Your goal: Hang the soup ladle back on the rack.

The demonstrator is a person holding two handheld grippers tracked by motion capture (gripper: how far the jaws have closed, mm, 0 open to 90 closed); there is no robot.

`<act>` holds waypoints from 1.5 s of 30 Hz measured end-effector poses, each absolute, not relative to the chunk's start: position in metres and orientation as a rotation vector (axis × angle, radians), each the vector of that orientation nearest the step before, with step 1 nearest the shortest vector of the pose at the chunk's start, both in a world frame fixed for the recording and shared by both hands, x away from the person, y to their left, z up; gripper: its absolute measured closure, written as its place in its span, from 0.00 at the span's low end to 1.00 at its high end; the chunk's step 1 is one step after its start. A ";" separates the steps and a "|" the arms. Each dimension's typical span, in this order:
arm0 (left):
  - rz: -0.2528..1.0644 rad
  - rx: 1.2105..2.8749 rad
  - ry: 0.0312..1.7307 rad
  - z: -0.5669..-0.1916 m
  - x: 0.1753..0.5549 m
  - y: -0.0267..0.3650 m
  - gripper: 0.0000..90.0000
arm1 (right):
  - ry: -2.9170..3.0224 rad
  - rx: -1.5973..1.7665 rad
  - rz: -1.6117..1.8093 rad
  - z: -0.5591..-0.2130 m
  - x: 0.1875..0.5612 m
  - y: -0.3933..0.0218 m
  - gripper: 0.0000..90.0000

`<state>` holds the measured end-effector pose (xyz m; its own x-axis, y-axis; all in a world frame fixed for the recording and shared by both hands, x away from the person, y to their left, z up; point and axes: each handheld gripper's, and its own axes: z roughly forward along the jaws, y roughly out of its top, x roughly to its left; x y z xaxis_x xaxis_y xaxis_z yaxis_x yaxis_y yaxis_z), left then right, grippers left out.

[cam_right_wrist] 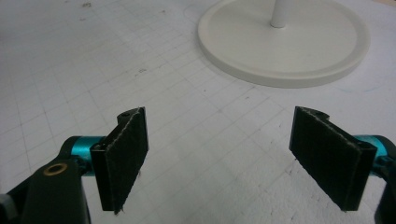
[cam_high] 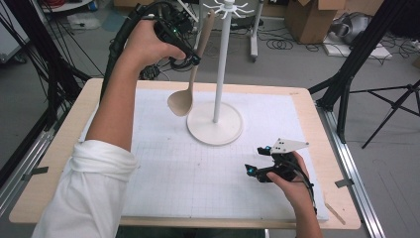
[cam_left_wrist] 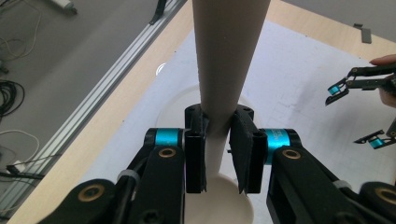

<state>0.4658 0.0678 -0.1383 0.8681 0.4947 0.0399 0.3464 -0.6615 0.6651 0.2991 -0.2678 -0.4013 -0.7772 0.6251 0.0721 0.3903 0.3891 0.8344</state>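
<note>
Above table (cam_high: 59, 163); left gripper (cam_left_wrist: 218, 140) clamps spoon (cam_high: 190, 82).

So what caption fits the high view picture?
Left gripper lifts a beige spoon beside the white stand.

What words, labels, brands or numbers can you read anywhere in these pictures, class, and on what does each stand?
None can be read.
The spoon, the stand and the grid mat carry no text.
The cardboard box on the floor shows no legible print.
</note>
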 end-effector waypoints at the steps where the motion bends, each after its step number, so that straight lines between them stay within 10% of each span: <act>1: 0.287 2.359 0.603 -0.138 0.466 0.068 0.84 | 2.396 0.895 1.334 -0.401 0.299 -0.268 0.21; 15: 0.313 2.390 0.688 -0.133 0.454 0.083 0.45 | 2.408 0.891 1.323 -0.403 0.298 -0.265 0.21; 45: 0.274 2.225 0.554 -0.190 0.387 0.163 0.28 | 2.417 0.888 1.301 -0.405 0.299 -0.263 0.21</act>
